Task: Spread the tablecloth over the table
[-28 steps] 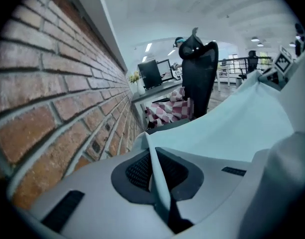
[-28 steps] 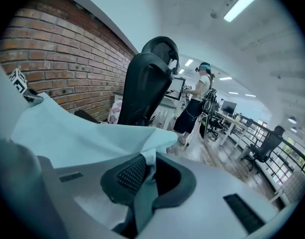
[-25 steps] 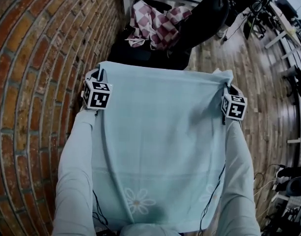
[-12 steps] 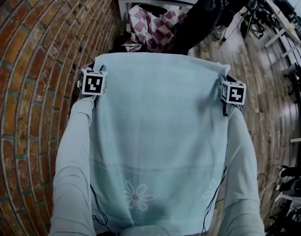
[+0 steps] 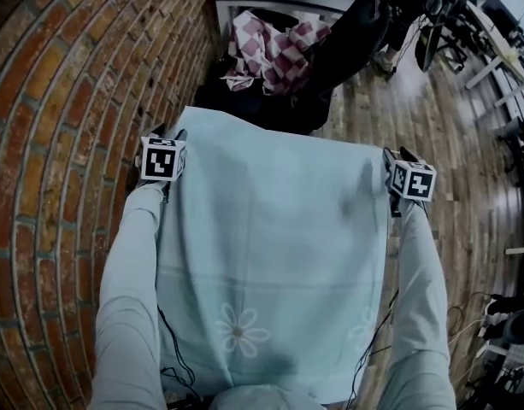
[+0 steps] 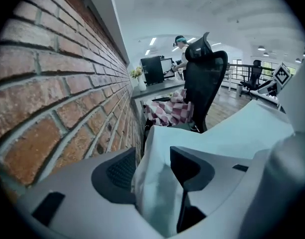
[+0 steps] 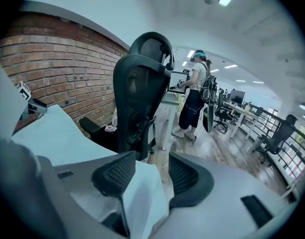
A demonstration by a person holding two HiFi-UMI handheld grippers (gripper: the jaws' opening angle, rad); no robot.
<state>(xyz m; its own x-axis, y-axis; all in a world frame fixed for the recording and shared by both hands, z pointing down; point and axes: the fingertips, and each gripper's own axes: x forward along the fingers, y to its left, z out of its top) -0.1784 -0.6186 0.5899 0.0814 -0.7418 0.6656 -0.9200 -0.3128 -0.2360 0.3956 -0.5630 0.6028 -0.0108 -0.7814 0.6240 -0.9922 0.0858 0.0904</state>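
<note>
A pale blue tablecloth (image 5: 270, 254) with a white flower print lies spread out in front of me, from my lap to both grippers. My left gripper (image 5: 165, 135) is at its far left corner and my right gripper (image 5: 397, 156) at its far right corner. In the left gripper view the cloth corner (image 6: 154, 183) sits loosely between the jaws of the left gripper (image 6: 152, 169), which have just been opening. In the right gripper view a cloth fold (image 7: 140, 198) leans on one pad of the right gripper (image 7: 148, 176), whose jaws also have just been opening. Whatever lies under the cloth is hidden.
A black office chair (image 5: 347, 32) with a red-and-white chequered cloth (image 5: 270, 45) on it stands just beyond the tablecloth. A brick wall (image 5: 48, 143) runs along the left. Wooden floor (image 5: 454, 143) lies to the right, where a person (image 7: 194, 96) stands by desks.
The cloth's far edge was lifted up and away half a second ago. It has since dropped back toward me and now slopes down to the right. Both marker cubes came back with it.
</note>
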